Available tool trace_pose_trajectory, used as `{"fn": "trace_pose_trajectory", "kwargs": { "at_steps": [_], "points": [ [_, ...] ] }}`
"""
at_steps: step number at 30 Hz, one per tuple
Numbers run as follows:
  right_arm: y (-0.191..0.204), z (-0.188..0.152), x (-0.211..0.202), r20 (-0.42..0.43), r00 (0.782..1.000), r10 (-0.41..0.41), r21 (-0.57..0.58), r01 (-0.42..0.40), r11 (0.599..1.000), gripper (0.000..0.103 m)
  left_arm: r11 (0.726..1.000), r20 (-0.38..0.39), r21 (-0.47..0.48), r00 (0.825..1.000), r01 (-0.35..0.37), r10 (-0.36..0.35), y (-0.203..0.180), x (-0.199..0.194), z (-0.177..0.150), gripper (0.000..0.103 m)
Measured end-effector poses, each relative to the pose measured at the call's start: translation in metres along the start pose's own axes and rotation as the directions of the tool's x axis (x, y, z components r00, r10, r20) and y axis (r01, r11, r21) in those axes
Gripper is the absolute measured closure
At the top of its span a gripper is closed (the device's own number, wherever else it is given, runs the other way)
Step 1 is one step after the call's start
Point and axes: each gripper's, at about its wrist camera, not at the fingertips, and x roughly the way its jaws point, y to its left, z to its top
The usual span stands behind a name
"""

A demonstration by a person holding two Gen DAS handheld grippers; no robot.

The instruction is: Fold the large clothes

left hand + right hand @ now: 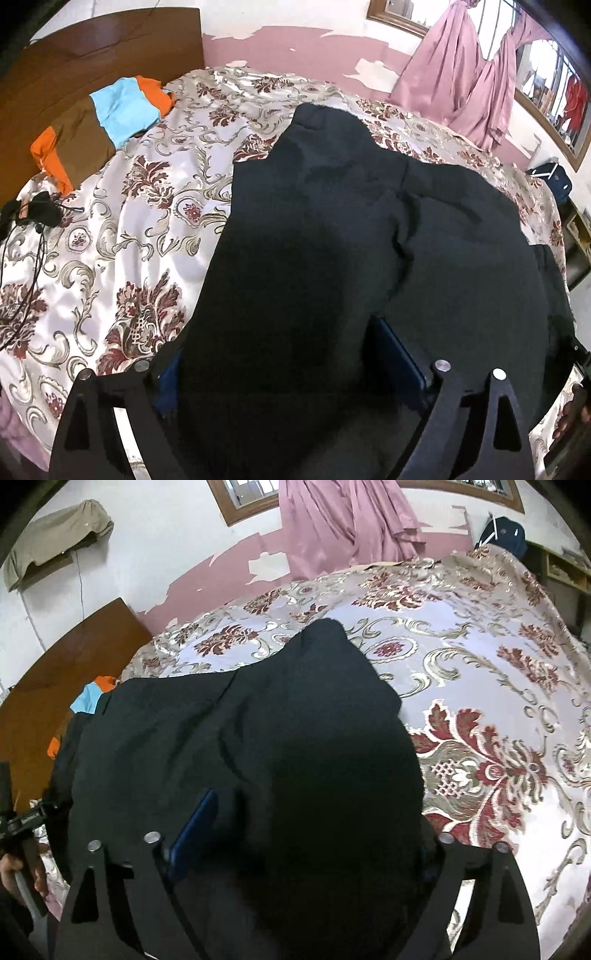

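Nearest the lenses: dark cloth heaped over both sets of tongs. Left gripper [280,373] has its fingers set wide, blue pads showing at either side, with the black garment [369,236] bunched between and over them; whether it is pinching a layer or just lying under the cloth, cannot tell. Right gripper [295,845] reads the same: fingers wide apart, fabric mounded across the gap, grip state not readable. The garment's [236,746] near hem sits at both grippers; from there its long axis runs straight away from the tongs across the bed, tapering to a rounded far end. A lengthwise seam or fold line runs down the middle, so the left half falls to the left gripper and the right half to the right; neither is clearly nearer. Judgement: next move likely carries the near edge toward the far end. Beyond, floral bedspread [155,192] bare on both sides. Far left by the headboard [92,48], a stack of folded clothes [110,118], orange, brown, light blue. No containers in view.
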Motion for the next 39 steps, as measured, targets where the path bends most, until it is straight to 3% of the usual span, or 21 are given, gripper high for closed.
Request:
{"fn": "trace_pose_trajectory", "kwargs": {
  "at_steps": [5, 10, 22, 32, 39],
  "points": [
    [0.003, 0.004, -0.016, 0.046, 0.999, -0.002, -0.021, 0.003, 1.000, 0.004, 0.998, 0.107, -0.019, 0.992, -0.062, 0.064, -0.002, -0.028, -0.005, 0.006],
    [0.001, 0.003, -0.036, 0.088, 0.996, 0.026, -0.006, -0.026, 1.000, 0.002, 0.991, 0.253, 0.010, 0.959, -0.134, 0.127, -0.013, -0.064, -0.014, 0.002],
    [0.027, -0.006, -0.095, 0.226, 0.972, 0.062, -0.095, -0.042, 0.995, 0.002, 0.991, 0.398, 0.099, 0.916, -0.093, 0.047, -0.044, -0.129, -0.039, 0.000],
    [0.038, -0.020, -0.135, 0.292, 0.951, 0.100, -0.143, -0.060, 0.988, 0.002, 0.995, 0.477, 0.085, 0.879, -0.054, 0.007, -0.058, -0.174, -0.066, 0.000],
    [0.044, -0.035, -0.163, 0.351, 0.930, 0.110, -0.165, -0.054, 0.985, 0.002, 0.994, 0.538, 0.093, 0.843, -0.052, -0.006, -0.069, -0.199, -0.088, 0.000]
  ]
}}
